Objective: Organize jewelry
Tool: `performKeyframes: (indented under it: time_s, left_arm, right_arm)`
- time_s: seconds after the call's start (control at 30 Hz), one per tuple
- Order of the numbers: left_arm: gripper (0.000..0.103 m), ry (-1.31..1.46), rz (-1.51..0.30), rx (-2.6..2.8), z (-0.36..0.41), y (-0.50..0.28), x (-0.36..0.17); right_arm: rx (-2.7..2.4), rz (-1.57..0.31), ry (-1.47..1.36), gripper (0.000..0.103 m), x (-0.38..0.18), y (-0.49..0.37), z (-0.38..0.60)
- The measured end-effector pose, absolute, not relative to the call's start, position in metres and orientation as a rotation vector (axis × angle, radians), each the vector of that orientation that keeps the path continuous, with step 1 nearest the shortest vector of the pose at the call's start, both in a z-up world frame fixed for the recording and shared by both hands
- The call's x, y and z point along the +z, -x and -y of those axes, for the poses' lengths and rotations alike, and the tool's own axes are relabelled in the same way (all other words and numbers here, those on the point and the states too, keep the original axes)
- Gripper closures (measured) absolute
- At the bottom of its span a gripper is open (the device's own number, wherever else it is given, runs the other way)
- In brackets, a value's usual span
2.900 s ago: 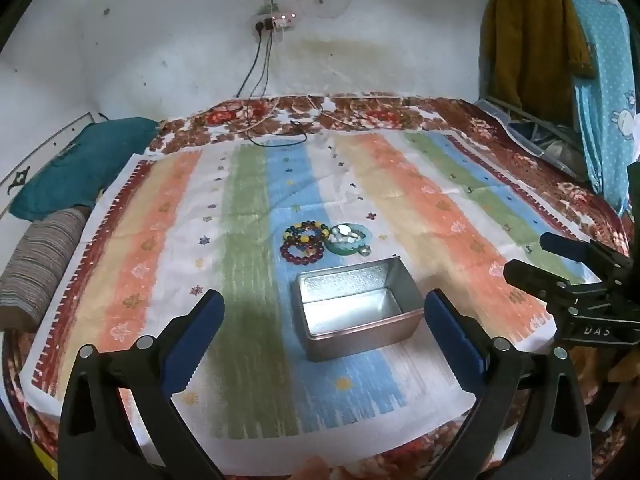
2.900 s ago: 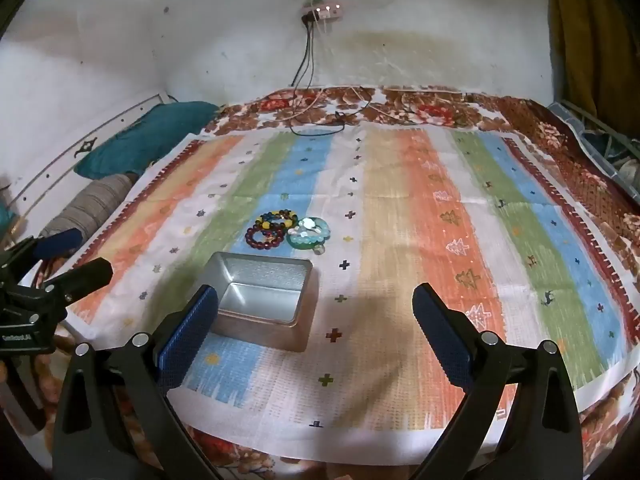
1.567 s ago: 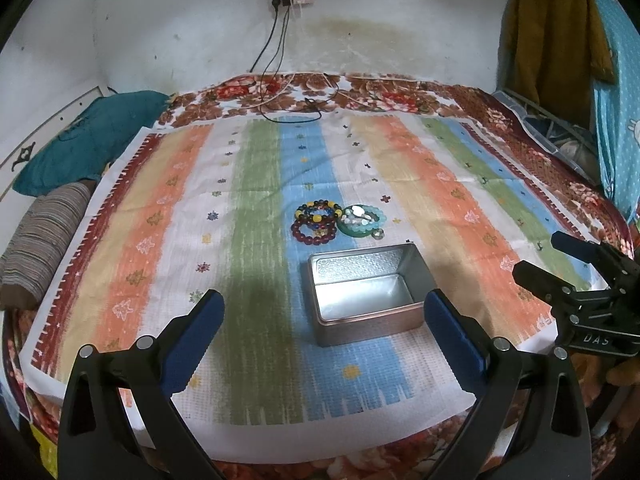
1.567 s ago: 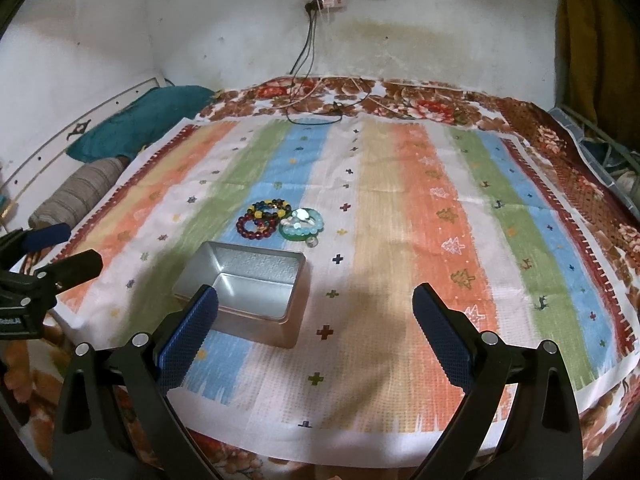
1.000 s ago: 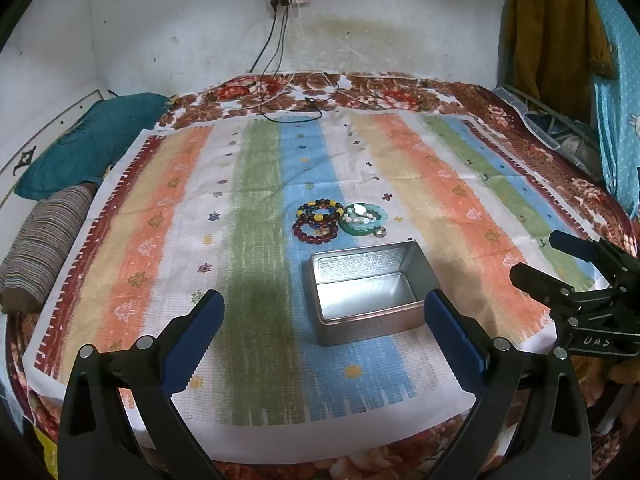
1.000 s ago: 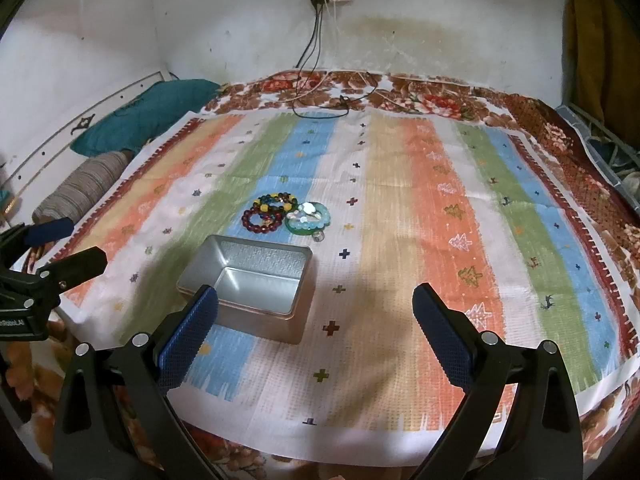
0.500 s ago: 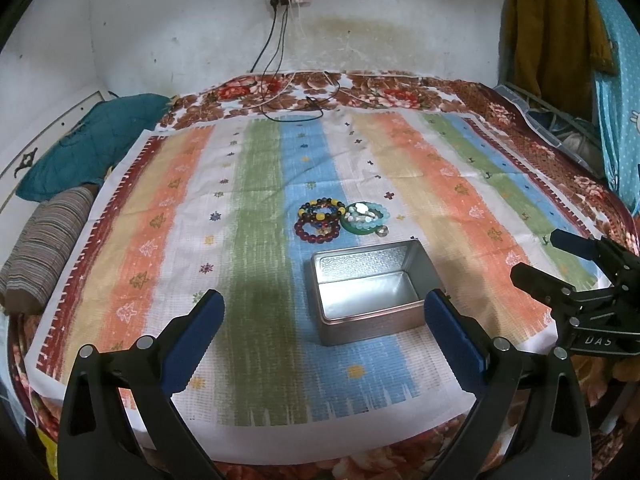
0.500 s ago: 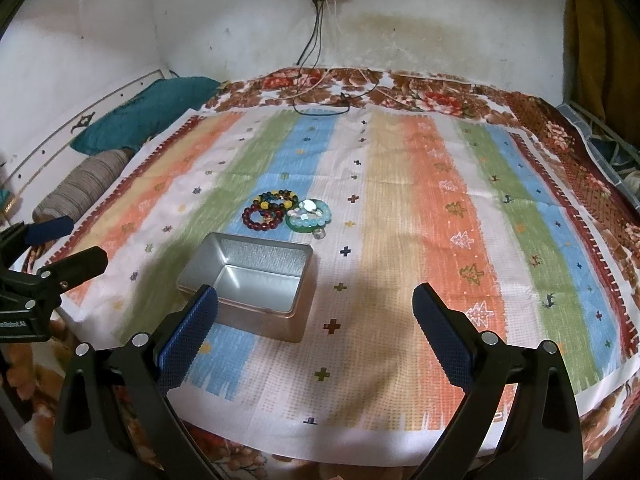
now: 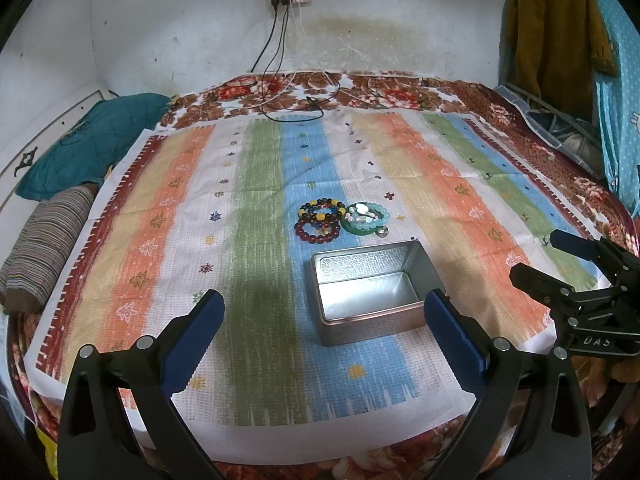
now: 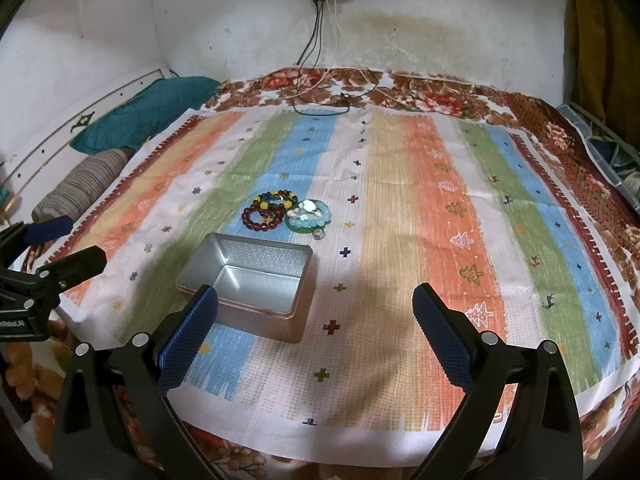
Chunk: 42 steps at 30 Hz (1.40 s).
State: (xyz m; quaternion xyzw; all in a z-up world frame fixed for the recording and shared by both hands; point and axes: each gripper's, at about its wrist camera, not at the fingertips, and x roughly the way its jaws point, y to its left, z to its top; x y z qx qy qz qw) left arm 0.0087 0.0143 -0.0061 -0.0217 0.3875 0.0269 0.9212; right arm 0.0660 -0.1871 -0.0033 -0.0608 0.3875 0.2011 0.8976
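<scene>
1. Both tongs, left (image 9: 322, 322) and right (image 10: 316, 312), hang released, empty.
2. The bracelets (image 9: 342, 220) lie clustered on the bed's cloth (image 9: 256, 184), just beyond the open tin (image 9: 370, 284).
3. They sit nearly straight ahead of the left tongs, which look slightly nearer.

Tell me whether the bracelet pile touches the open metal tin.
Apart. In the left wrist view, a strip of striped cloth shows between the beaded bracelet pile and the rectangular silver metal tin.

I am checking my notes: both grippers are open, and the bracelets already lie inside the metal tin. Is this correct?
Not quite. The bracelets lie on the striped cloth just beyond the metal tin, which is empty in the left wrist view. Both the left gripper and right gripper are open.
</scene>
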Motion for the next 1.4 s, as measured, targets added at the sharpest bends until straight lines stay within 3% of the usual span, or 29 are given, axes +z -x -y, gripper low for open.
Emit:
performKeyframes:
  time_s: [1.4]
  left_arm:
    - [0.006, 0.08, -0.993, 0.15, -0.041, -0.159, -0.032]
  right_arm:
    - [0.391, -0.976, 0.089, 0.004, -0.024, -0.186, 0.154]
